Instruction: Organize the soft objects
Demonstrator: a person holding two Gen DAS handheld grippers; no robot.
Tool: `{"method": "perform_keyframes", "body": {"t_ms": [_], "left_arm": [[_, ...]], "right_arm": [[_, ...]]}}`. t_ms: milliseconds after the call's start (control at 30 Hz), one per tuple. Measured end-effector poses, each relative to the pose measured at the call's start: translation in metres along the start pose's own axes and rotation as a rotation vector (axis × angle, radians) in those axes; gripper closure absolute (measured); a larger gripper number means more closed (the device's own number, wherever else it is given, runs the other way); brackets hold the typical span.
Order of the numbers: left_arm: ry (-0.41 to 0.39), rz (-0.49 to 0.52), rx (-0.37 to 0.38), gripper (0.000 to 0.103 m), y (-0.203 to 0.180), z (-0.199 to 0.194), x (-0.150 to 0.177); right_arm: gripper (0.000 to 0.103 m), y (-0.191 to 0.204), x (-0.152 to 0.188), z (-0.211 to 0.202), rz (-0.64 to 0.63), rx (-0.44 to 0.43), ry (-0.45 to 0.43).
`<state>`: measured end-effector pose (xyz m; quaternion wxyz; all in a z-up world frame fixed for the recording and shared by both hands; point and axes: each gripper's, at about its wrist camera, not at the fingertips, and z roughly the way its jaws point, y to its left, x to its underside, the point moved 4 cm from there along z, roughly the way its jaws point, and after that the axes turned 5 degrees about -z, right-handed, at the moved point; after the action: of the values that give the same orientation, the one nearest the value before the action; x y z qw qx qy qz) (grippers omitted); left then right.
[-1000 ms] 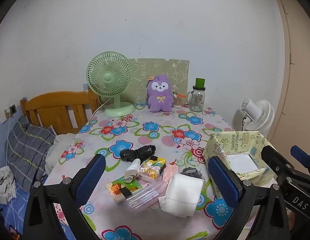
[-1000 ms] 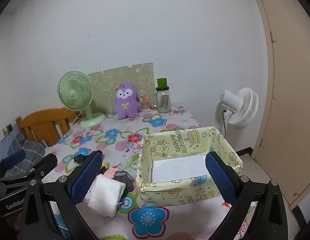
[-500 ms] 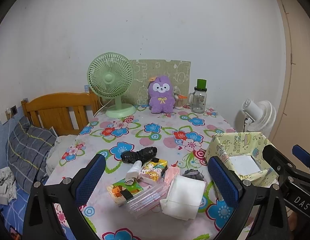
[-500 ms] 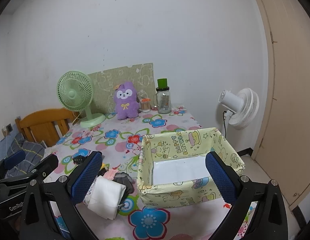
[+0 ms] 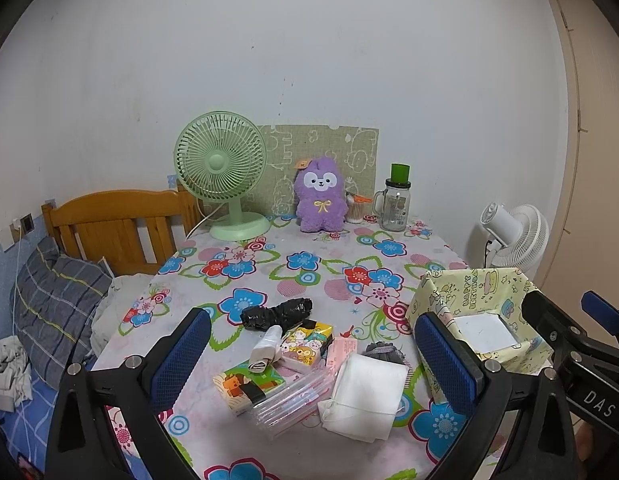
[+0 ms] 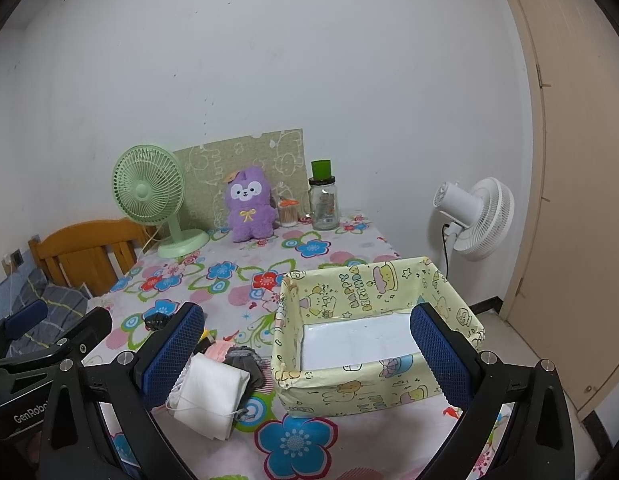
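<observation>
Both grippers backed off; white cloth (image 5: 367, 394) untouched.

Left gripper (image 5: 312, 361) and right gripper (image 6: 309, 354): black frames, blue mesh-textured pads, silver screws; white "DAS" and "GenRobo" lettering.

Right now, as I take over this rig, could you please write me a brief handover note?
Left gripper: open, empty, above the pile.
Right gripper: open, empty, in front of the yellow fabric bin.
Folded white cloth, grey cloth bundle and black bundle lie on the tablecloth left of the bin, among packets.
Done: nothing visibly; the bin shows only its white base.
Left: put the soft items into the bin.
</observation>
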<state>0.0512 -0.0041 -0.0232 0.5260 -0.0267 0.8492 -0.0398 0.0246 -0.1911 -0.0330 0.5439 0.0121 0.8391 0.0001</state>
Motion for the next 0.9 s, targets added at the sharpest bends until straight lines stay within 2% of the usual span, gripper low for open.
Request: {"method": "perform_keyframes", "body": {"t_ms": [900], "left_arm": [[-0.005,0.002,0.011,0.003,-0.0019,-0.0042,-0.0035]], "right_arm": [[0.0,-0.0007,-0.001,-0.0041,0.001,-0.001,-0.002]]}}
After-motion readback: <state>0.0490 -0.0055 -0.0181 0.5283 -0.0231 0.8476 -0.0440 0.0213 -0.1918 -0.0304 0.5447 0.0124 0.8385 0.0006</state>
